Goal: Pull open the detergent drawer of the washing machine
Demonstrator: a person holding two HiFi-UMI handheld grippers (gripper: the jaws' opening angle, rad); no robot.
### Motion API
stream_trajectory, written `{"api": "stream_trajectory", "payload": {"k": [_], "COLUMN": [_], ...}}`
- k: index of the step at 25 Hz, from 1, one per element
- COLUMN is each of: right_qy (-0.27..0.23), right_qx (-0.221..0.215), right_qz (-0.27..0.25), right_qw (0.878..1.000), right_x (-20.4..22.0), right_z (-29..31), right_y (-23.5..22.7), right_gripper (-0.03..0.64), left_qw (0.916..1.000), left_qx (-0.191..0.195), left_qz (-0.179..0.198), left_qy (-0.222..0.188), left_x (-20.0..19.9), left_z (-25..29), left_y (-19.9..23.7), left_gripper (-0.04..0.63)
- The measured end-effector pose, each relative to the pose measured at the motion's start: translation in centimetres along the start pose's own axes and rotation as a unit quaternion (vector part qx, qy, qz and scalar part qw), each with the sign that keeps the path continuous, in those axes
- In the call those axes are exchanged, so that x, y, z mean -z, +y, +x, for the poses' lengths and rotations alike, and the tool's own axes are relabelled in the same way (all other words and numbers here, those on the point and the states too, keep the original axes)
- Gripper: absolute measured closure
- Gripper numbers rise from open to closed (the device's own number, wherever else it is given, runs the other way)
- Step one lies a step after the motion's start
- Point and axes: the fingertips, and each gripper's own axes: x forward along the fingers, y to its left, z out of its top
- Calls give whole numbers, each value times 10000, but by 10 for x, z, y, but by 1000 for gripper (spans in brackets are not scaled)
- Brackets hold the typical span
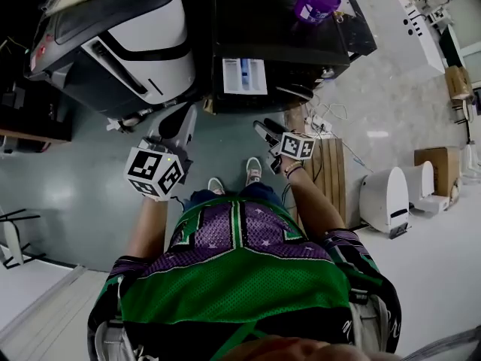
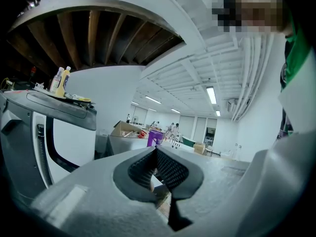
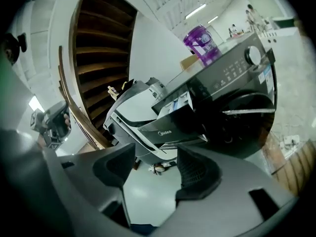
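Black washer (image 1: 301,36) sits at the top of the head view, and its drawer (image 1: 244,76) is sticking out of the front upper left, white and blue insides showing. A purple jug (image 1: 317,1) stands on top of the washer, and a white machine (image 1: 128,36) is just left of it. Both claws hang low in front of the washer, touching nothing. The left claw (image 1: 183,122) is pinched closed, its 2 pads meeting at the tips with nothing between them. The right claw (image 1: 267,134) is wide apart and empty, pointing at the washer and the open drawer.
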Motion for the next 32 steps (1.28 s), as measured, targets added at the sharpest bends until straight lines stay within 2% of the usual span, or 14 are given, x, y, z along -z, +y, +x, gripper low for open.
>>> {"api": "stream_trajectory", "payload": {"k": [7,15,23,28,32], "right_qy": [-42,-351,-621,-763,-1083], "right_qx": [480,108,-161,-284,-359], "right_qz": [-1244,-2523,-3012,-3282,-3118], "right_qw": [9911,9670,9514,9411,9433], "right_x": [-52,-132,-200,-230,-259], "right_z": [-9,-27,-68,-95,-115], "right_y": [28,91,129,148,161], "right_gripper": [356,360,360,360,362], "left_qw": [9993,9979,9962,9960,9947], "left_qx": [-259,-437,-559,-402,-386], "left_qz": [8,194,253,146,331], "left_qy": [-251,-439,-619,-781,-890], "left_x": [-17,-42,-69,-92,-113], "left_z": [4,24,52,66,76], "left_y": [16,9,-22,-48,-62], "left_gripper": [579,578,579,578,579]}}
